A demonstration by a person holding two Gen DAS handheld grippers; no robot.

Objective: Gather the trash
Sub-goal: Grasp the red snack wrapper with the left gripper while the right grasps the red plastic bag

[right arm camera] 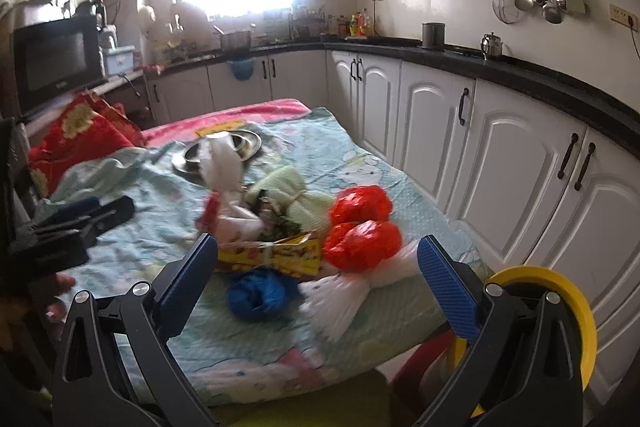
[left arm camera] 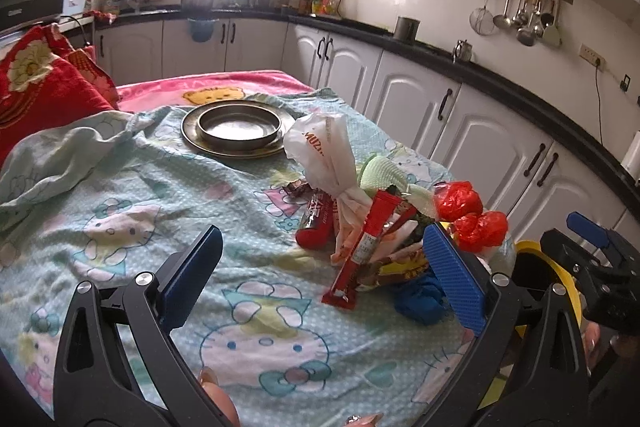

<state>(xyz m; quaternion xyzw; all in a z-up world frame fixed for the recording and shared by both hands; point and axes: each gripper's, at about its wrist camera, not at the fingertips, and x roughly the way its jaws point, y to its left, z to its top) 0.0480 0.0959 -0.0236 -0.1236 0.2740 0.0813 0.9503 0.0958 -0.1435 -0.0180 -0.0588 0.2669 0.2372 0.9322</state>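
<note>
A heap of trash lies on the cartoon-print cloth (left arm camera: 120,195): a knotted white plastic bag (left arm camera: 324,151), a long red wrapper (left arm camera: 366,251), a dark red packet (left arm camera: 316,227), red crumpled plastic (left arm camera: 468,215), a blue crumpled bag (left arm camera: 420,299). My left gripper (left arm camera: 320,275) hangs open just before the heap, nothing between its fingers. In the right wrist view my right gripper (right arm camera: 320,291) is open over the blue bag (right arm camera: 258,293), a yellow packet (right arm camera: 276,255), red plastic (right arm camera: 360,227) and a white bag (right arm camera: 348,291). The left gripper (right arm camera: 80,219) shows at the left.
A steel bowl on a plate (left arm camera: 236,127) stands behind the heap. Red cushions (left arm camera: 44,75) lie at the left. A yellow-rimmed bin (right arm camera: 560,315) sits at the table's right edge, beside white cabinets (right arm camera: 500,155) under a black counter (right arm camera: 520,71).
</note>
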